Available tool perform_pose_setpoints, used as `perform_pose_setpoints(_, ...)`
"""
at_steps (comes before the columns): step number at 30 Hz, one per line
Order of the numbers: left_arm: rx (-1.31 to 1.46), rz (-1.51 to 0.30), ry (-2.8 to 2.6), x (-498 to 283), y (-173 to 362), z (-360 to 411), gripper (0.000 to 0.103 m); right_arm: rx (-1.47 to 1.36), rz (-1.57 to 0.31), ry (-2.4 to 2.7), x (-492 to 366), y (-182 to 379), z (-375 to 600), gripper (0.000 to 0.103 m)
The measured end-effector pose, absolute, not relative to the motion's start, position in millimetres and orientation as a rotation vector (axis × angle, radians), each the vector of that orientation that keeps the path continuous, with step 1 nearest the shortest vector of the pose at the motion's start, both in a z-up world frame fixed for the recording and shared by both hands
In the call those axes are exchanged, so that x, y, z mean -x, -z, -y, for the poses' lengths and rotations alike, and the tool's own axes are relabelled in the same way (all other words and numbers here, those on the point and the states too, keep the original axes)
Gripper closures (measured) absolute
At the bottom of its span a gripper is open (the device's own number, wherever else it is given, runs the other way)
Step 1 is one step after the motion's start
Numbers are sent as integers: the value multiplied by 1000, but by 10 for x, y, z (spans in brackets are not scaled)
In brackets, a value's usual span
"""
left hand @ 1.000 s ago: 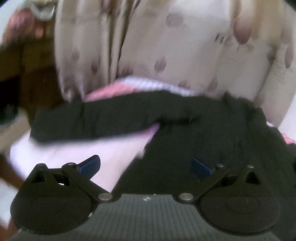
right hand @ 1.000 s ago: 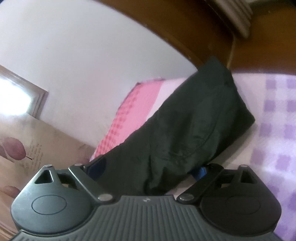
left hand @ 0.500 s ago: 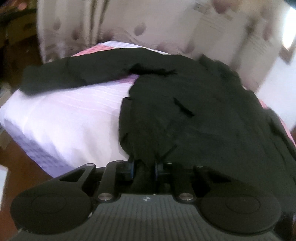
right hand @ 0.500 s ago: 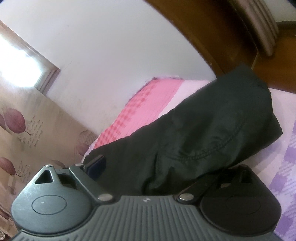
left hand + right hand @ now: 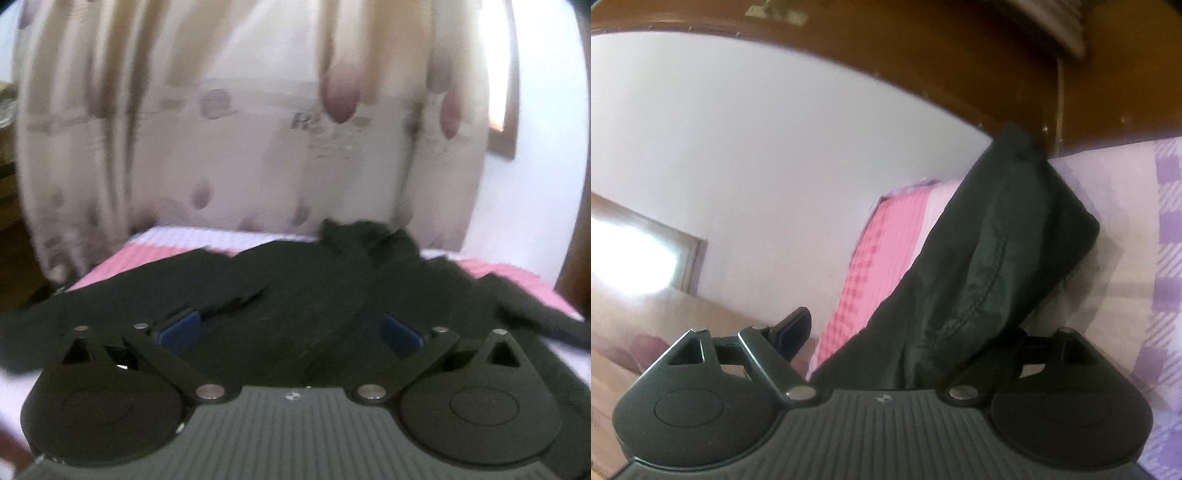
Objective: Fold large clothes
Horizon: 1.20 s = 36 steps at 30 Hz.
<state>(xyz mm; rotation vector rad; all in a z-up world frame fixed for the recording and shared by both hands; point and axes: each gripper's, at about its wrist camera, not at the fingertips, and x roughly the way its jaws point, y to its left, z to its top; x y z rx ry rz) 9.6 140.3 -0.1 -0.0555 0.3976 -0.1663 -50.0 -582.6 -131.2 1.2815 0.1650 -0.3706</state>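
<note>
Across the bed (image 5: 177,240) our black garment (image 5: 295,295) lies spread. Left gripper (image 5: 291,332) just reopened wide, holding nothing; right gripper (image 5: 905,343) wide, jaws just narrowing, sleeve (image 5: 997,251) between, not pinched. Risk: sleeve slips, undoing our fold.

Setting: a bedroom in a home. Evidence: a bed (image 5: 192,236) covered with a pink and lilac checked sheet (image 5: 1167,258); a cream curtain (image 5: 236,147) printed with leaf shapes hanging behind the bed; a wooden headboard (image 5: 997,74) at one end; a plain white wall (image 5: 775,129); a wood-framed window (image 5: 646,254) admitting daylight. A black garment (image 5: 295,295) lies spread on the bed.
</note>
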Motion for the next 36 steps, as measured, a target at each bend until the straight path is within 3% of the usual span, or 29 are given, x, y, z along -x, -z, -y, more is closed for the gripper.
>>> perform_pose_setpoints(1,58,-387,181,-242,32,-1306,0,-1278,-165,379,480,1311,5833,20)
perform_pose_setpoints(2,55,-373,185,-359,75,-1213,0,-1267,-176,387,454,1312,5850,34)
perform_pose_setpoints(3,56,-355,173,-489,135,-1145,0,-1258,-201,400,424,1326,5878,60)
perform_pose_setpoints(5,65,-322,155,-729,286,-1071,0,-1288,-259,439,376,1410,5983,81)
perform_pose_setpoints(6,62,-325,137,-869,379,-1049,0,-1316,-258,458,375,1433,6031,83)
perform_pose_setpoints(9,118,-371,108,-1220,608,-1171,1,-1325,-208,463,261,1202,6073,84)
perform_pose_setpoints(12,200,-371,56,-1355,817,-1390,1,-1166,-169,330,-152,562,5785,84)
perform_pose_setpoints(16,416,-383,38,-1403,1032,-1709,1,-950,-161,54,-901,-226,4953,84)
perform_pose_setpoints(20,451,-358,0,-1341,1061,-1777,1,-822,-177,-163,-1507,-515,3956,84)
perform_pose_setpoints(27,475,-351,11,-1362,1059,-1780,0,-678,-321,-377,-2175,-121,2375,83)
perform_pose_setpoints(36,544,-337,19,-1375,1108,-1858,0,-174,-572,-392,-2340,712,1001,82)
